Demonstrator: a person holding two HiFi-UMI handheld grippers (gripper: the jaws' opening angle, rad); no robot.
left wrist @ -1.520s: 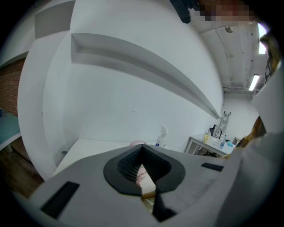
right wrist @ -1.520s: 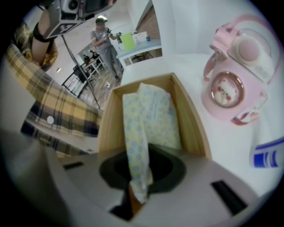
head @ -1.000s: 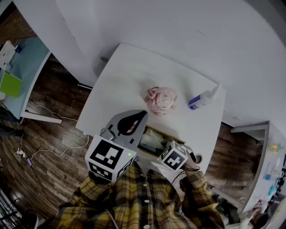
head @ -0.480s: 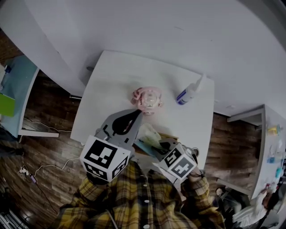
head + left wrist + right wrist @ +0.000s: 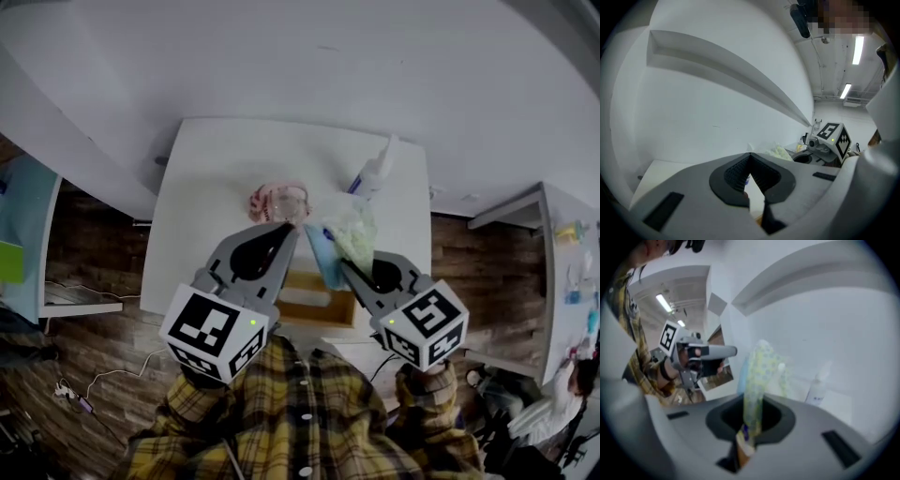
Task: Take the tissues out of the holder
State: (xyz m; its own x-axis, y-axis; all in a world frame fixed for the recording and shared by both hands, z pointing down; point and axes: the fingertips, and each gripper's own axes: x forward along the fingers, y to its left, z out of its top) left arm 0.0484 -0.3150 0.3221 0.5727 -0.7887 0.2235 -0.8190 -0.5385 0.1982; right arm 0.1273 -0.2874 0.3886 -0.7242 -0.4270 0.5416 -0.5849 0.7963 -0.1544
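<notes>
My right gripper (image 5: 343, 264) is shut on a soft pack of tissues (image 5: 344, 234) in clear, green-patterned wrap, held up in the air above the table. In the right gripper view the pack (image 5: 758, 369) stands up from between the jaws (image 5: 751, 404). The wooden tissue holder (image 5: 323, 322) lies on the white table (image 5: 206, 206) below both grippers, and its inside looks pale. My left gripper (image 5: 289, 229) hangs over the holder's left side, shut on nothing, its tips (image 5: 750, 155) together. The pack (image 5: 780, 152) shows just past them.
A pink rounded object (image 5: 278, 200) sits mid-table beyond the left gripper. A white bottle with a blue label (image 5: 373, 171) lies at the table's far right near the wall; it also shows as the bottle (image 5: 819, 385). Wooden floor surrounds the table.
The right gripper has come up from the holder with the tissue pack, which now hangs above the table. The left gripper stayed shut beside it. The head view swung towards the wall.
</notes>
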